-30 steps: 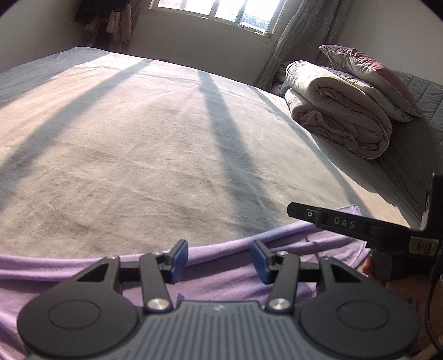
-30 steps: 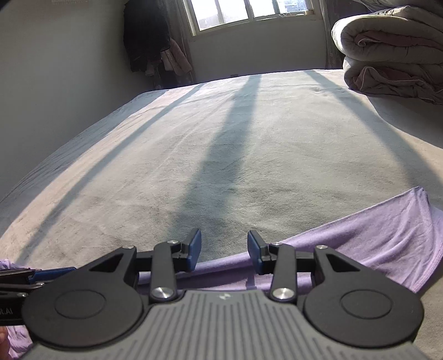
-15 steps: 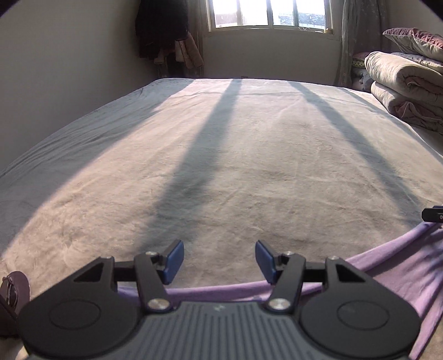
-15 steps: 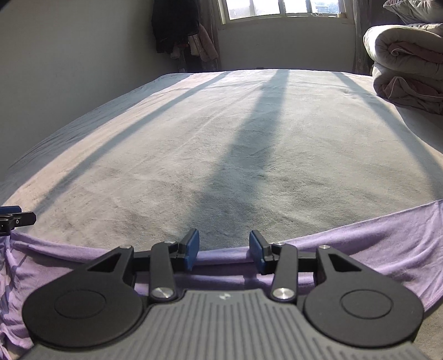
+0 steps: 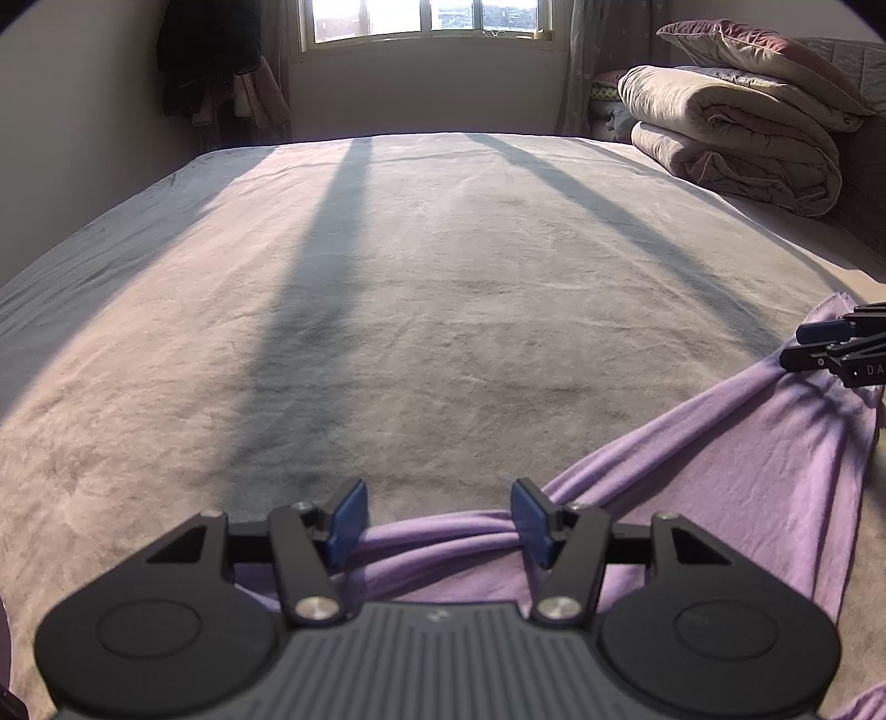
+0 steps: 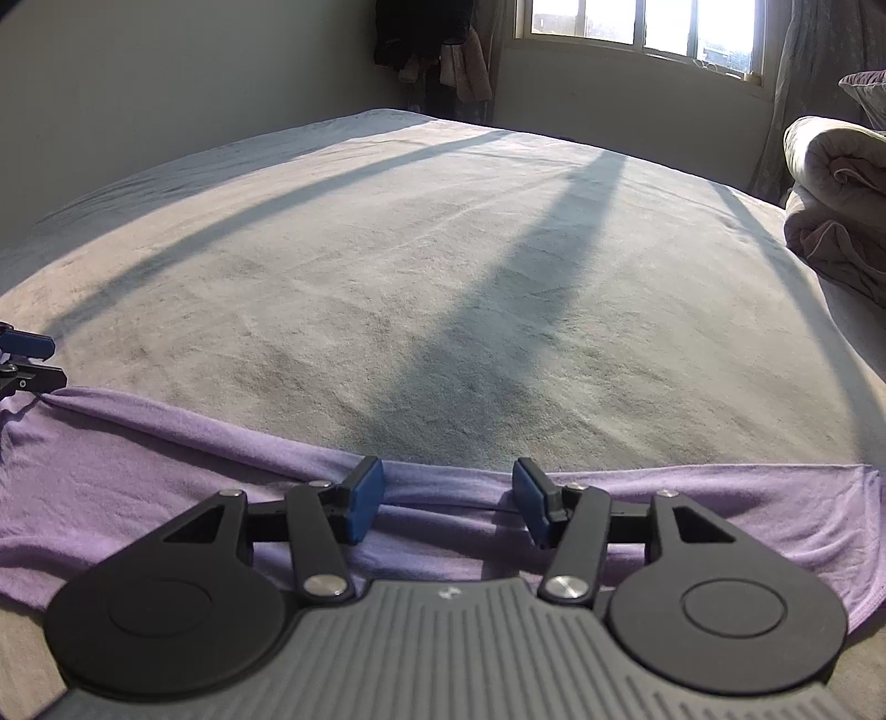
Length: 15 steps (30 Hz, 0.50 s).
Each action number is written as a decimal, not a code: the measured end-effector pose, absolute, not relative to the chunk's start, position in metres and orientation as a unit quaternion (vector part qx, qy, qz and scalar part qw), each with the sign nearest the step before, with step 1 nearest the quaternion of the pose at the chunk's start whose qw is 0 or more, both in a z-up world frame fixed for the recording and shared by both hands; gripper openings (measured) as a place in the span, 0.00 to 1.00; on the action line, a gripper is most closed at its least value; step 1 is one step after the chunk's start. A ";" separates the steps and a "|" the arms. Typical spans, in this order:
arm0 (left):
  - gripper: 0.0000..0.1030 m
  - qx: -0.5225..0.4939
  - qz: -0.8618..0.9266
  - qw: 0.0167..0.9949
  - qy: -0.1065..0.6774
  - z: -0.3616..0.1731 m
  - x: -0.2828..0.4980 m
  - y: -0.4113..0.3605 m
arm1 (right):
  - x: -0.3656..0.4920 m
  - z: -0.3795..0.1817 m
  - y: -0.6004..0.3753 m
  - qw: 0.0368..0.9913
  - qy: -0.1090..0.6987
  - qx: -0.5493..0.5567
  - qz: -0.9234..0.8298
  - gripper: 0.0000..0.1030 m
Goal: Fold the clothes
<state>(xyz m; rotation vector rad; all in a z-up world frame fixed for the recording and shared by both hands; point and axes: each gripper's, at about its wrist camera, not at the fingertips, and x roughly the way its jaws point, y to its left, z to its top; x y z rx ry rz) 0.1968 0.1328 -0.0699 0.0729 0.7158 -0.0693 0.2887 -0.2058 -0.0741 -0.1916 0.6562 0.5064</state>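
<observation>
A wide bed point(image 5: 421, 288) covered in a pale grey fleece sheet fills the view, crossed by long dark window shadows. At the bottom, the left gripper point(image 5: 437, 518) points forward, its blue pads point(image 5: 348, 518) spread apart over a bunched fold of a purple garment point(image 5: 736, 471), which lies between them; whether the pads touch the cloth is unclear. The garment stretches rightward to the right gripper point(image 5: 830, 346) at the frame's edge. Far right, a folded quilt point(image 5: 731, 138) with a pillow point(image 5: 764, 55) on top. A bright window point(image 5: 421, 19) and hanging dark clothes point(image 5: 210, 55) sit behind.
</observation>
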 end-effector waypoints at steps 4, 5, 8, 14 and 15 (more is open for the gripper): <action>0.57 0.049 -0.046 0.935 0.350 -0.070 0.193 0.130 | 0.289 -0.076 -0.204 0.911 0.318 -0.101 0.243 0.55; 0.57 0.053 -0.050 0.934 0.349 -0.070 0.191 0.129 | 0.289 -0.076 -0.203 0.911 0.318 -0.105 0.242 0.55; 0.57 0.059 -0.060 0.934 0.346 -0.069 0.188 0.129 | 0.288 -0.077 -0.201 0.911 0.317 -0.115 0.239 0.53; 0.56 0.049 -0.073 0.937 0.339 -0.066 0.186 0.133 | 0.287 -0.079 -0.195 0.906 0.314 -0.119 0.257 0.28; 0.56 0.047 -0.075 0.937 0.337 -0.065 0.185 0.133 | 0.286 -0.079 -0.194 0.905 0.314 -0.120 0.260 0.24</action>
